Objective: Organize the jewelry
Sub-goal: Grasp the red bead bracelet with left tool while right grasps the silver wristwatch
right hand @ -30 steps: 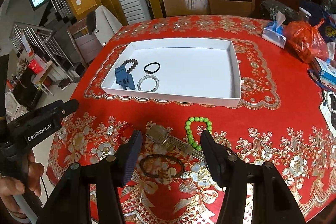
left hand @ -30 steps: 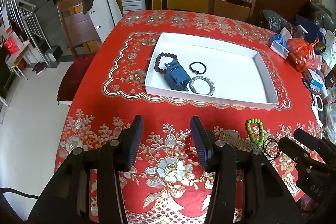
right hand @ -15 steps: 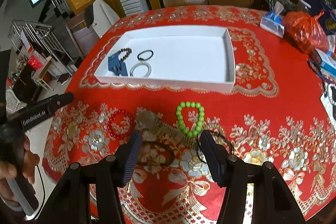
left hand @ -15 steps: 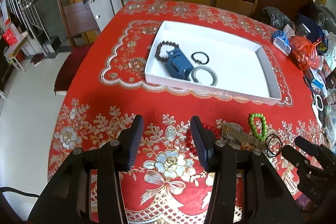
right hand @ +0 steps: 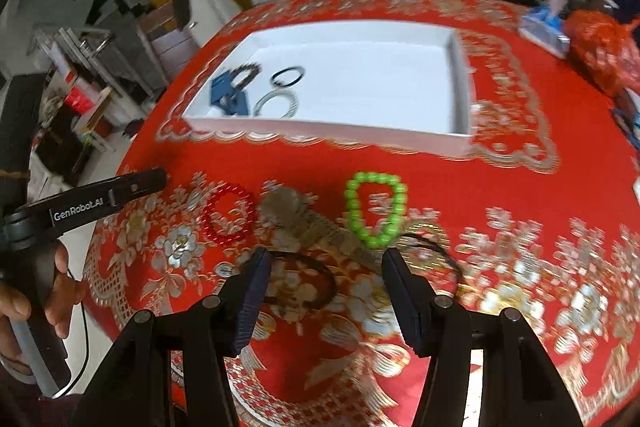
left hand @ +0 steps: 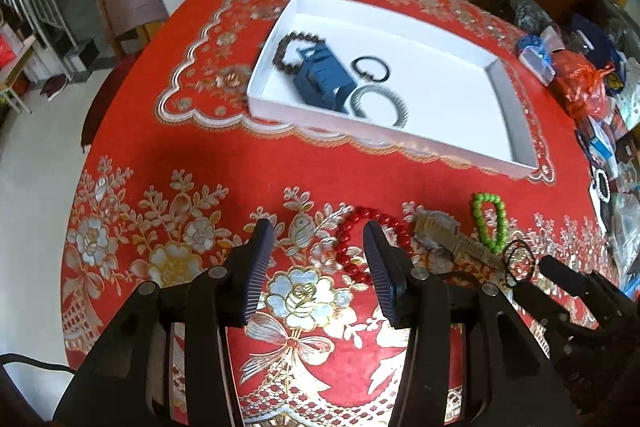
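— Looking down over a round table in a red floral tablecloth, what do we have in front of us?

— We hold two tongs, both released and grasping nothing. The left gripper hangs over the cloth with the red bead bracelet just beside its right finger. The right gripper straddles a dark hair tie lying flat on the cloth (a second thin black loop sits by its right finger).

— What has changed in the last second?

— Both tongs have sunk toward the table and tipped further downward; the loose pieces now fill more of each view. The jaws have kept the same spread.

— Where is the jewelry?

— Four pieces already lie in the left end of the white tray: a dark bead bracelet, a blue clip, a black ring and a silver bangle. Outside, near the table's front edge, lie the red bracelet, a metal-band wristwatch, the green bead bracelet and the two dark loops.

— What does that mean for the task?

— We judge a pickup is about to begin, likely the hair tie on the right and the red beads on the left.
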The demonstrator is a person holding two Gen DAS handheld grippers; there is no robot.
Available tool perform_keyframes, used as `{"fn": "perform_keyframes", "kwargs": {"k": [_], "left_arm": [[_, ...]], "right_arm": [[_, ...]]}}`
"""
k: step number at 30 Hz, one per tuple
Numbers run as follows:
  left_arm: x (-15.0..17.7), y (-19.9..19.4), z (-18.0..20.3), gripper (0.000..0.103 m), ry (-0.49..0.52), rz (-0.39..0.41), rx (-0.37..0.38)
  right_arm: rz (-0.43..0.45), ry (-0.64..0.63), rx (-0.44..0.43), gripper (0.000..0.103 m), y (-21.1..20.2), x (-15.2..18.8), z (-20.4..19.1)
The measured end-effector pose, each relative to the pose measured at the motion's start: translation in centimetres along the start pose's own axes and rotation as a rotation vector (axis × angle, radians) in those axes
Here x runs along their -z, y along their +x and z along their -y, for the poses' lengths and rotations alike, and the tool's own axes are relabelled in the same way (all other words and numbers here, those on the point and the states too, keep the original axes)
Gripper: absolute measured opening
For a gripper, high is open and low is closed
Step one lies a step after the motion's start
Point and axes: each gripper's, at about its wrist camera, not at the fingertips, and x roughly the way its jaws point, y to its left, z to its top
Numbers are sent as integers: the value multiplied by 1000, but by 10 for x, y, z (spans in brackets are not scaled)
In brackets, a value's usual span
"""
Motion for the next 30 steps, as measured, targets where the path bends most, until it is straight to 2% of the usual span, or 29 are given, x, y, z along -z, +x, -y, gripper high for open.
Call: {"fn": "perform_keyframes", "kwargs": {"k": [7,12,19,21,22,26,30], "left_arm": [[9,20,-7,46,-2,-66,-26],[9,23,-24,46,-55,-82,-43],[8,27,-35,46,-105,-98,-56],[7,29,-34,46,-109,-103,-57],[7,30,-33,46,-110,-104,-56],[5,34,-29,46,-110,-111,-44],[4,38,-23,46,-93,-119,-40]], "right_arm": [[-50,-191,-17,56,39,-20,-17],[-101,-340,-40,56,61,-28,-27],[-151,-435,-49,56,87,-34,-35],[-131,-469,-22,41,87,-34,-39],[-128,-476,-18,37,86,-35,-40],[-121,-442,-28,37,84,-36,-36],[-86,-342,-59,37,71,-40,-21]]}}
